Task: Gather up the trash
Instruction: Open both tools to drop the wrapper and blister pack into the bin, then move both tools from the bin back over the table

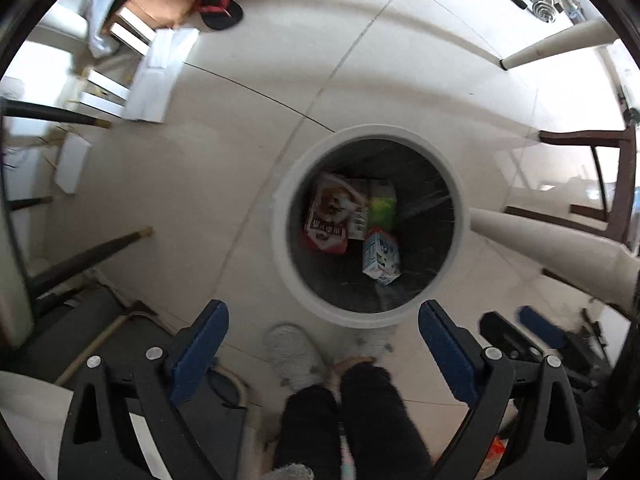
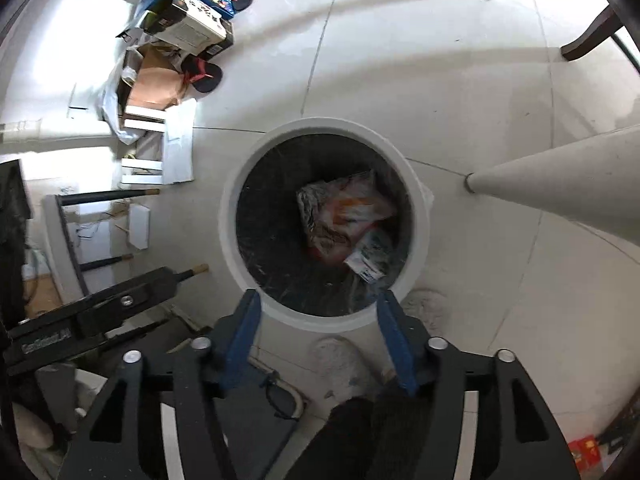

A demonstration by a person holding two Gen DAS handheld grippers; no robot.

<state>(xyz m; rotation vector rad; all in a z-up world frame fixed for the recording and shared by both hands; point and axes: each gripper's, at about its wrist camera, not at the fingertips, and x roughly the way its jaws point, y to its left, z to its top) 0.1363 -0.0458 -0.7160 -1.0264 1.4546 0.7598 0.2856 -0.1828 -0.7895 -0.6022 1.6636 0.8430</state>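
Left gripper (image 1: 323, 322) hovers above floor (image 1: 240, 152), jaws wide apart, nothing between them. White-rimmed bin (image 1: 280, 216) just ahead: red snack bag (image 1: 330, 216), green packet (image 1: 383, 204), small white-blue carton (image 1: 381, 258) inside. Grey slippers (image 1: 296, 356) below.

Pale tiled floor (image 1: 360, 60) with a round white bin (image 1: 370, 132) sitting on it. Off to one side: black-and-red sandals (image 1: 218, 6), cardboard boxes (image 2: 188, 20) and white packaging (image 1: 160, 76). Grey slippers (image 1: 296, 356) stand just beside the bin.
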